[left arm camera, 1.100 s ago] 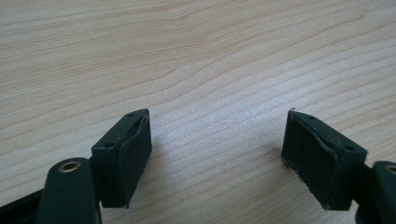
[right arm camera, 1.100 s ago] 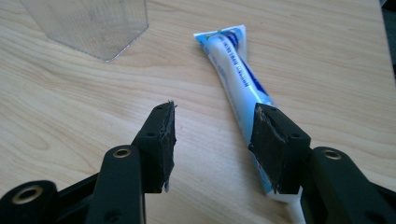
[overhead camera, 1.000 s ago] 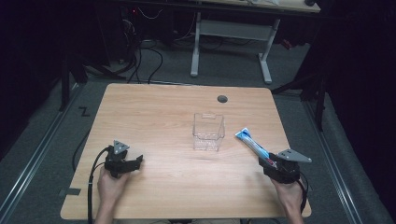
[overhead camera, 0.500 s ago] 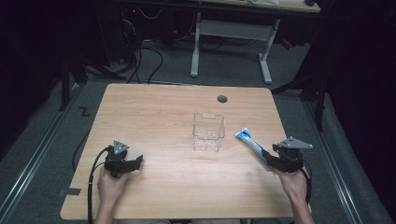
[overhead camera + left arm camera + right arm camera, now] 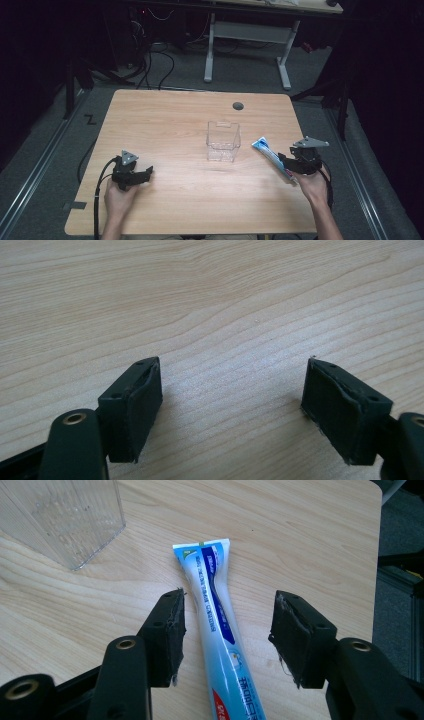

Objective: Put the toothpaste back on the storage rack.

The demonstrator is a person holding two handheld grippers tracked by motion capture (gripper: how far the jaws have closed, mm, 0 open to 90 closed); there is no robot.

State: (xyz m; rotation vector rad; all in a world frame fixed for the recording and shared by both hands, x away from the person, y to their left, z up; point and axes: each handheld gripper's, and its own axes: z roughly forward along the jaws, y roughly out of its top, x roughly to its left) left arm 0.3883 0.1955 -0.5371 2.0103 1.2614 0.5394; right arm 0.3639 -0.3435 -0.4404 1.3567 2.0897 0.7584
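Right gripper view: a soft, light, blue-and-white plastic toothpaste tube (image 5: 218,625) (likely slippery) lies between the spread right gripper (image 5: 227,637), best pinched mid-body.

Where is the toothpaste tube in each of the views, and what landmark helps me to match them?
High view: the toothpaste tube lies at the table's right side, just left of the right claw.
Right gripper view: the tube runs up the middle, between the open jaws, pads apart from it.
Left gripper view: bare wood.
Shared landmark: the clear plastic box, beside the tube's flat end.
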